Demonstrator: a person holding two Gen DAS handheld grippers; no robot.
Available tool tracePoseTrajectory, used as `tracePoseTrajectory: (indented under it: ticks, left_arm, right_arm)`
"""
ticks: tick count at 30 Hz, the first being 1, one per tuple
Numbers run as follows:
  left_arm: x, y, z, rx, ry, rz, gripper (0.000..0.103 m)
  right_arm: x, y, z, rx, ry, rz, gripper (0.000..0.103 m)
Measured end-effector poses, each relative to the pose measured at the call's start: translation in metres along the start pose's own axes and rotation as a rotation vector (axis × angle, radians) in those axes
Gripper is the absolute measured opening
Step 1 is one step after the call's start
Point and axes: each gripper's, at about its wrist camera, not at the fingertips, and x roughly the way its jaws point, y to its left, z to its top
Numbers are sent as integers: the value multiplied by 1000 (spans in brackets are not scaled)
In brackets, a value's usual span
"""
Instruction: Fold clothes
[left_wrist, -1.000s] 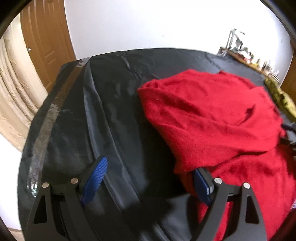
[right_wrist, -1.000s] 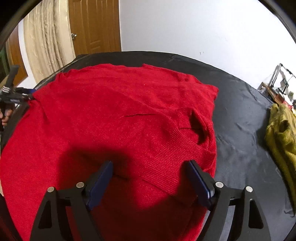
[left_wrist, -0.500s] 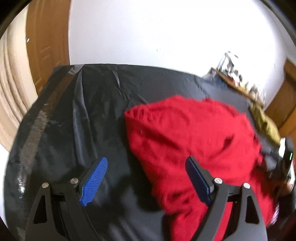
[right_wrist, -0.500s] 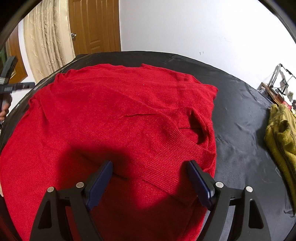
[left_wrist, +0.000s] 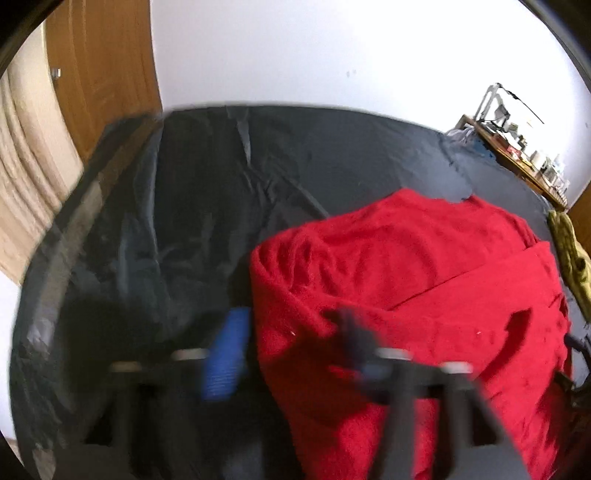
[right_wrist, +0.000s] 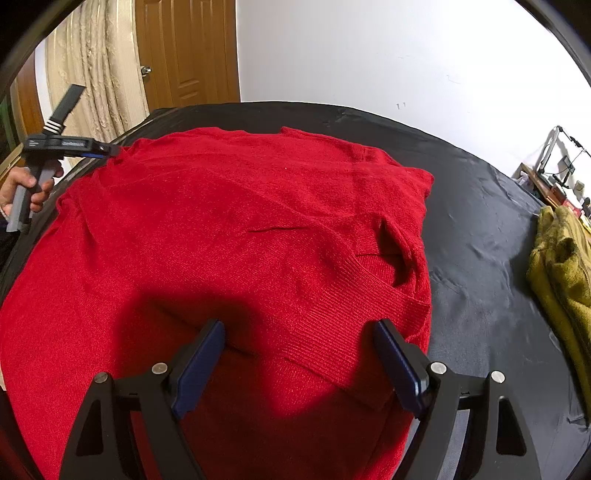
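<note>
A red knit sweater (right_wrist: 240, 221) lies spread on the black-covered table (right_wrist: 480, 240). My right gripper (right_wrist: 299, 354) is open just above its near ribbed hem, with cloth under both pads. In the blurred left wrist view, the sweater (left_wrist: 424, 277) is bunched at its left edge, and my left gripper (left_wrist: 288, 343) has its jaws narrowed around that edge. The blur hides whether they pinch it. From the right wrist view the left gripper (right_wrist: 107, 150) meets the sweater's far left corner, held by a hand (right_wrist: 22, 184).
An olive-yellow garment (right_wrist: 565, 258) lies bunched at the table's right edge. Bare black cover (left_wrist: 221, 184) stretches left of and behind the sweater. A wooden door (right_wrist: 184, 55) and a beige curtain (right_wrist: 92, 74) stand behind the table. A cluttered shelf (left_wrist: 517, 147) is at the far right.
My left gripper lifted away, then came back onto the sweater's left edge, its jaws now closer together. The right gripper has stayed still and open over the hem.
</note>
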Motion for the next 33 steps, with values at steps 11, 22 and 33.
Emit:
tracePoseTrajectory:
  ticks: [11, 22, 33]
  left_arm:
    - [-11, 16, 14, -131, -118, -63, 14]
    - [-7, 34, 16, -242, -159, -181, 14]
    - [-1, 50, 11, -291, -157, -209, 14]
  right_arm:
    - [-19, -12, -3, 50, -95, 27, 85]
    - [-23, -22, 31, -26, -101, 145, 71]
    - [21, -34, 48, -30, -22, 133, 51]
